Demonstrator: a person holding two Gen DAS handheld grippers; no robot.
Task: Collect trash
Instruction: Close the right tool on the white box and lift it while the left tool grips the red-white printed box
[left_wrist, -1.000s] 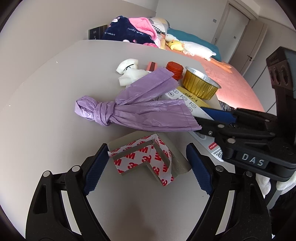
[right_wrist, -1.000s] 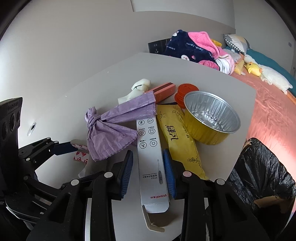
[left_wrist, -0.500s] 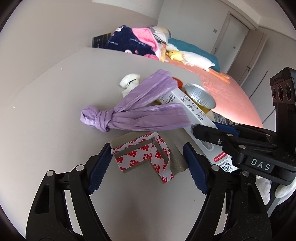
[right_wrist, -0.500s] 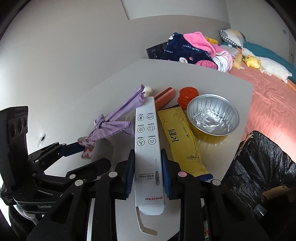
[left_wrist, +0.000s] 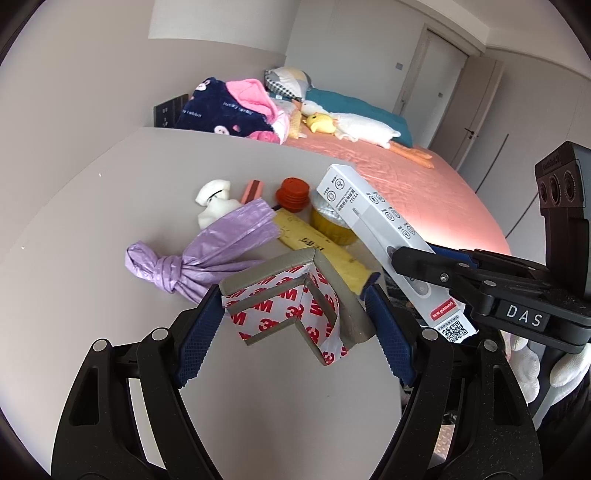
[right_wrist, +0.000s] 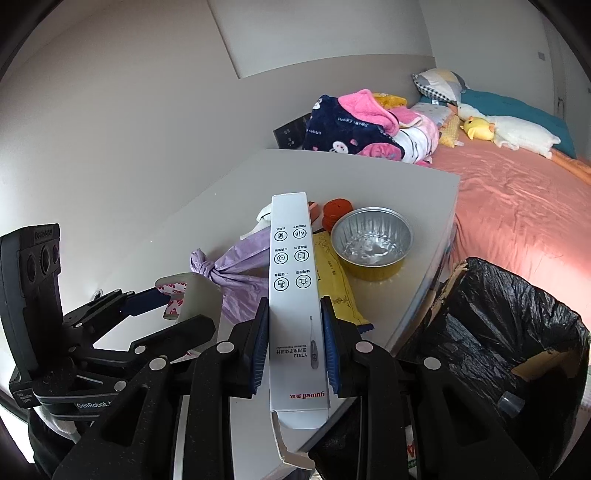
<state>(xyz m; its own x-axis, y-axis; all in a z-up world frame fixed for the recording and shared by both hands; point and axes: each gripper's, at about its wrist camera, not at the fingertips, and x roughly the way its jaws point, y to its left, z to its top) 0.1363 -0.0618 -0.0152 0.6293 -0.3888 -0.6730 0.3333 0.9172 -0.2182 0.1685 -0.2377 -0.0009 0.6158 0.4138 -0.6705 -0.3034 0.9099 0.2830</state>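
My left gripper (left_wrist: 295, 317) is shut on a grey corner piece wrapped in red-and-white 3M tape (left_wrist: 291, 299) and holds it above the table. My right gripper (right_wrist: 295, 332) is shut on a long white thermometer box (right_wrist: 295, 295), lifted off the table; the box also shows in the left wrist view (left_wrist: 388, 236). A knotted purple plastic bag (left_wrist: 207, 254), a yellow packet (left_wrist: 321, 247), a foil bowl (right_wrist: 371, 240), a red cap (left_wrist: 293, 194), a white crumpled piece (left_wrist: 214, 201) and a pink strip (left_wrist: 253, 190) lie on the grey table (left_wrist: 110, 221).
A bin lined with a black bag (right_wrist: 498, 325) stands off the table's right edge. A bed with a pink sheet (right_wrist: 517, 206), folded clothes (right_wrist: 354, 125) and plush toys lies beyond. The wall runs behind the table on the left.
Both grippers have risen. The left has shut on the taped corner piece and lifted it. The right has lifted the white box off the purple bag and table.
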